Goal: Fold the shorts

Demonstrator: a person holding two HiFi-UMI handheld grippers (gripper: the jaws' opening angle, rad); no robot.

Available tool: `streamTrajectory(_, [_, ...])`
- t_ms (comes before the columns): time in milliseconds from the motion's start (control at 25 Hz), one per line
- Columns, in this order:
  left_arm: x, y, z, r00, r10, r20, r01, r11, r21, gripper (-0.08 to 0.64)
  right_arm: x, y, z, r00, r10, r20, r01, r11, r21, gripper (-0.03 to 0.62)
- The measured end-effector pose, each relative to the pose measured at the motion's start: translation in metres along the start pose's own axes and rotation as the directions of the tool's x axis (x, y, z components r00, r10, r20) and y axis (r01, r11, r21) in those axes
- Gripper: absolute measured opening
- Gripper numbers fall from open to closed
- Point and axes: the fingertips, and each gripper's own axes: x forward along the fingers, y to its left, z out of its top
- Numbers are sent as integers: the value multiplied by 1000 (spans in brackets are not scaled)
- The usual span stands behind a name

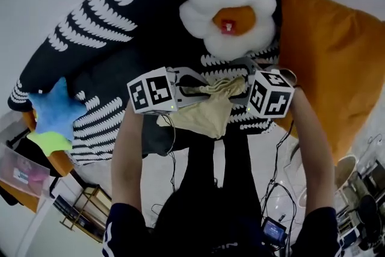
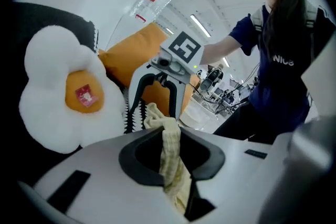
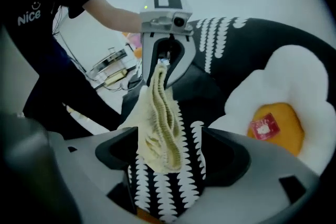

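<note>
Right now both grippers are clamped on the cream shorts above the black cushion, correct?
No. Only the left gripper is clamped on the shorts, above the black cushion. The right gripper view shows the right gripper with fingers spread wide, cloth loose between them.

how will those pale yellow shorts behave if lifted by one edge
Likely floppy: the shorts sag in a bunch below the left gripper. Probably light, as one narrow pinch carries them. The ribbed waistband may slip from the open right gripper.
</note>
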Motion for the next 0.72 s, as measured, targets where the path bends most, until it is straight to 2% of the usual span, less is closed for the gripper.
streamTrajectory(80, [-11, -11, 10, 999, -28, 30, 28, 1000, 12, 71, 2, 8, 4, 996, 84, -27, -84, 996, -4, 387])
streamTrajectory(160, [-17, -25, 17, 995, -81, 61, 81, 997, 0, 71, 4, 18, 15, 990, 134, 33, -135, 991, 22, 381])
streamTrajectory(200, [-19, -30, 19, 992, -102, 75, 103, 995, -10, 71, 5, 23, 20, 986, 152, 68, -154, 988, 29, 358])
streamTrajectory(240, [-22, -32, 19, 990, -112, 86, 115, 993, -24, 71, 5, 28, 25, 982, 164, 92, -167, 986, 27, 306])
streamTrajectory(280, [-26, -32, 17, 990, -109, 92, 113, 993, -41, 71, 4, 30, 28, 979, 171, 108, -174, 984, 21, 206])
streamTrajectory(320, [-31, -28, 15, 991, -93, 93, 99, 993, -60, 71, 1, 30, 31, 977, 174, 125, -178, 984, 22, 121])
streamTrajectory(360, [-38, -23, 13, 993, -69, 93, 77, 994, -79, 71, -4, 28, 36, 974, 175, 147, -182, 983, 31, 86])
streamTrajectory(480, [-72, -4, 26, 988, 38, 151, -22, 994, -106, 71, -33, 12, 64, 955, 164, 249, -188, 979, 77, 74])
streamTrajectory(560, [-106, 5, 50, 966, 122, 228, -98, 989, -114, 71, -60, -3, 96, 922, 148, 359, -198, 974, 106, 74])
streamTrajectory(640, [-140, 4, 71, 937, 179, 300, -153, 982, -110, 71, -85, -12, 130, 871, 132, 473, -210, 971, 116, 73])
streamTrajectory(680, [-154, -1, 80, 926, 199, 322, -177, 979, -97, 71, -97, -14, 144, 855, 117, 506, -194, 976, 102, 71])
streamTrajectory(720, [-166, -7, 89, 918, 221, 331, -207, 975, -78, 71, -109, -15, 157, 854, 89, 512, -148, 986, 75, 69])
